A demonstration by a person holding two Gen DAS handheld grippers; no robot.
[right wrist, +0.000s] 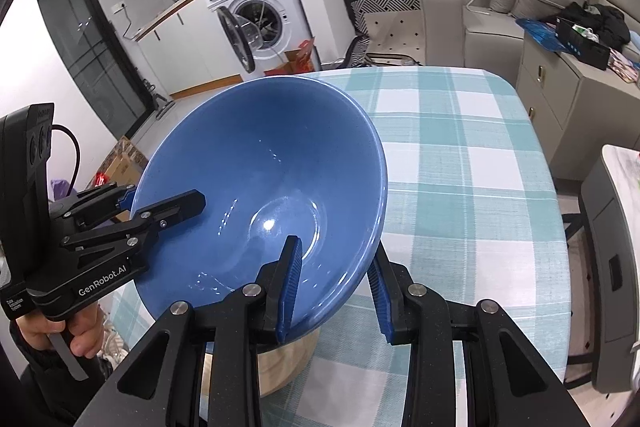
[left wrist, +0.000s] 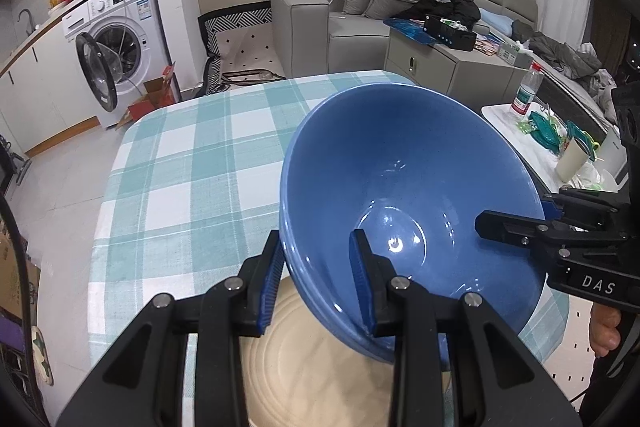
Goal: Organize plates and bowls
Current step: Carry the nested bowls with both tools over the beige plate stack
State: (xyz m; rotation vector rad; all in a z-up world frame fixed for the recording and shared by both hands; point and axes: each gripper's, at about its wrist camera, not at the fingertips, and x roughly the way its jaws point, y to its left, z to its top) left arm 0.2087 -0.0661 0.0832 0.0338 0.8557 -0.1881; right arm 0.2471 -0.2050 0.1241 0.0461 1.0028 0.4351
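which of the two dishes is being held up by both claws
The blue bowl, its rim pinched by the left claw and right claw. The beige plate lies on the table beneath it.

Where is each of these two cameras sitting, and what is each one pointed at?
Left wrist view: it sits on the left gripper, looking down along its fingers at the blue bowl clamped by its rim over a beige plate; the right gripper and a hand show at the right.
Right wrist view: it sits on the right gripper, also clamped on the bowl's rim; the left gripper and its hand show at the left.
Both share the bowl, checked tablecloth, washing machine and sofa.
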